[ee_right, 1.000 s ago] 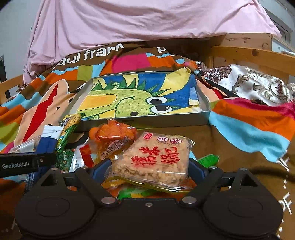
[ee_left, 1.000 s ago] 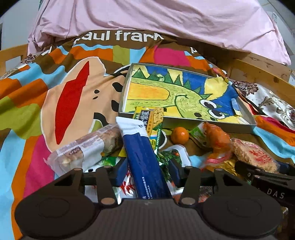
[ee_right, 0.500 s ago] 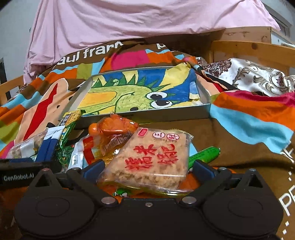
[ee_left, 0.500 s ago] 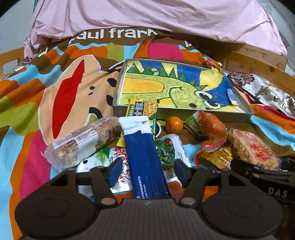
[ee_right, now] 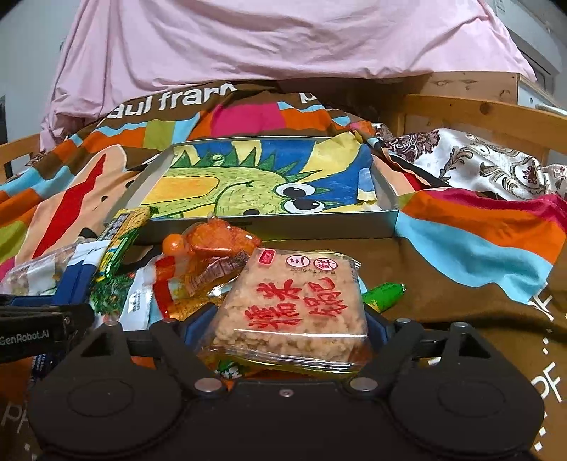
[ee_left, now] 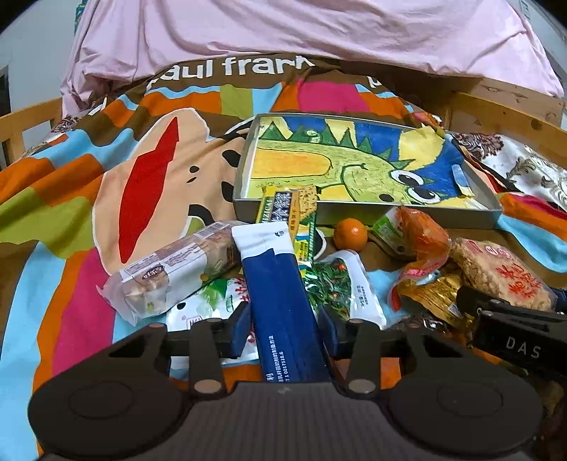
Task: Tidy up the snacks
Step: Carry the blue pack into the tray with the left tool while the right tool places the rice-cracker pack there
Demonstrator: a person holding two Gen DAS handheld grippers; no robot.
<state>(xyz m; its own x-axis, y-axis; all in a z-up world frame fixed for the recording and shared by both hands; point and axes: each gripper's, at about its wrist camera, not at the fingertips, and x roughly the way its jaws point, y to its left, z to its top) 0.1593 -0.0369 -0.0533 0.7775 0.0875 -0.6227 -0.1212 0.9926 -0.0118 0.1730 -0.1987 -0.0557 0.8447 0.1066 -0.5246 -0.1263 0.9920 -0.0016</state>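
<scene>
The left tool (ee_left: 283, 328) has just closed on the blue packet (ee_left: 280, 301) amid the snack pile on the bed; the right tool (ee_right: 283, 324), jaws just narrowing, clamps the rice cake (ee_right: 294, 305) before the tray (ee_right: 269, 223).

A pink sheet (ee_left: 301, 32) drapes above the colourful cartoon blanket (ee_left: 149, 170), beside a wooden bed frame (ee_right: 478, 113).
</scene>
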